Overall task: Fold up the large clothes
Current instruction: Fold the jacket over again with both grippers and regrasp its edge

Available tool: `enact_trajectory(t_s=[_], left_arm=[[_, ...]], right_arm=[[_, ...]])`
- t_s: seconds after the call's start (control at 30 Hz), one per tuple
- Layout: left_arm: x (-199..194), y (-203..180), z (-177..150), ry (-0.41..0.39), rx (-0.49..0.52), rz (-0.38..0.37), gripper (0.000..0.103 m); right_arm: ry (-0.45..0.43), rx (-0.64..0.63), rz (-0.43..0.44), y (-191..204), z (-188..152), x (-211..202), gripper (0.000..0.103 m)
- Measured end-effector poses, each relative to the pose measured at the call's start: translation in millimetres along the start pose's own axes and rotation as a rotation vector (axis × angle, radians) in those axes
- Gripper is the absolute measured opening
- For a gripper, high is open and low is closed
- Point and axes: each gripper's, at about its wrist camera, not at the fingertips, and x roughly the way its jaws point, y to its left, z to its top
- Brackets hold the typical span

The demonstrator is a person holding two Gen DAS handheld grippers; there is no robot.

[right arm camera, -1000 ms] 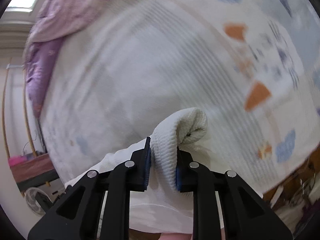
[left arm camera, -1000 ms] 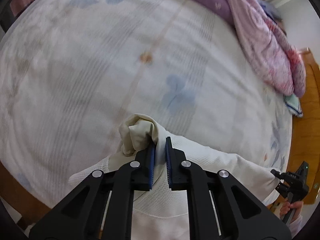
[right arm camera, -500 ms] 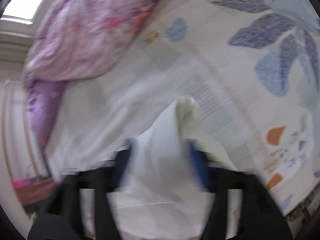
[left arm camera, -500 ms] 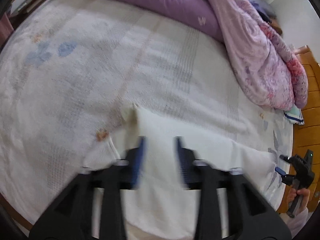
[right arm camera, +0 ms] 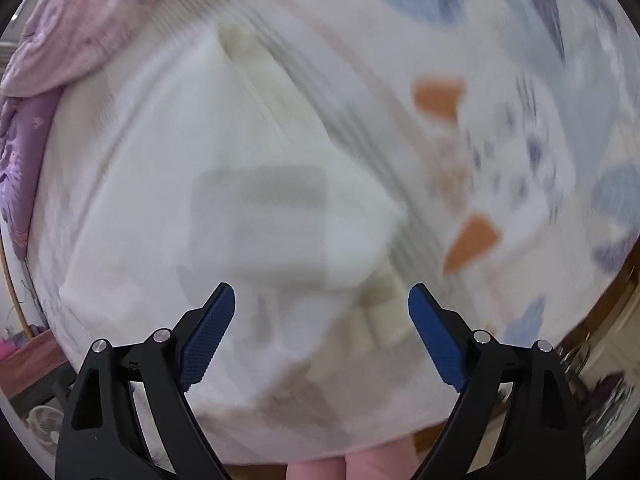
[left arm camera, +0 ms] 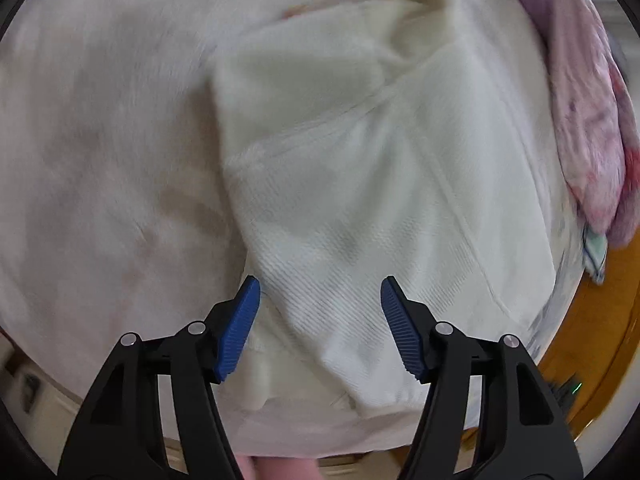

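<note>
A second ago you pinched a bunched fold of the white garment [left arm camera: 360,184] in each gripper. Now your left gripper [left arm camera: 320,300] and right gripper [right arm camera: 322,306] are opening, and the released garment lies spread on the bed.

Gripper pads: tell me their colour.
Blue, ribbed pads on black fingers; sharpest in the left wrist view.

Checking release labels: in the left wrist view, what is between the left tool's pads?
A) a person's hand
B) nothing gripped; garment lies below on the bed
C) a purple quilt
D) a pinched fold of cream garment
B: the left tool has its blue pads wide apart and opening, touching no cloth, while the cream garment lies loose on the bed beneath.
</note>
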Motion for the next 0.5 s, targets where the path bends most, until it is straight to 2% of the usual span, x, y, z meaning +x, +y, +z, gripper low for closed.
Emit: enact_trajectory(t_s=[0.03,0.07,0.1,0.2,0.23,0.27,0.37,0.43,0.5], left_arm=[[4,5,0,-0.018,-0.026,-0.016,0.056],[5,7,1,-0.050,-0.035,-0.010,0.042],[8,7,2,-0.071,-0.029,0.010,0.021],[9,6,1,-0.081,-0.015,0.046,0.007],[4,2,-1,-0.094,0.011,0.050,0.006],[0,-2,-3,-0.101,0.039,0.065,0.006],[-12,-10,-10,-0.124,0.104,0.076,0.004],[-18,-12,-15,-0.129,0.128,0.093,0.003],[-22,-12,-28,-0.123,0.153,0.105,0.002]], right_arm=[[0.020,0.018,0.017,-6,-6,8,0.085],[0.027,0.038,0.028,-10,-10,13,0.085],[0.032,0.058,0.036,-13,-13,19,0.085],[0.048,0.101,0.127,-16,-16,33,0.084],[0.058,0.108,0.159,-13,-17,38,0.073],[0.054,0.111,0.184,-10,-18,41,0.048],[0.011,0.149,0.199,-4,-21,44,0.013],[-0.026,0.108,0.143,5,-22,43,0.005],[-0.067,0.092,0.104,5,-26,40,0.005]])
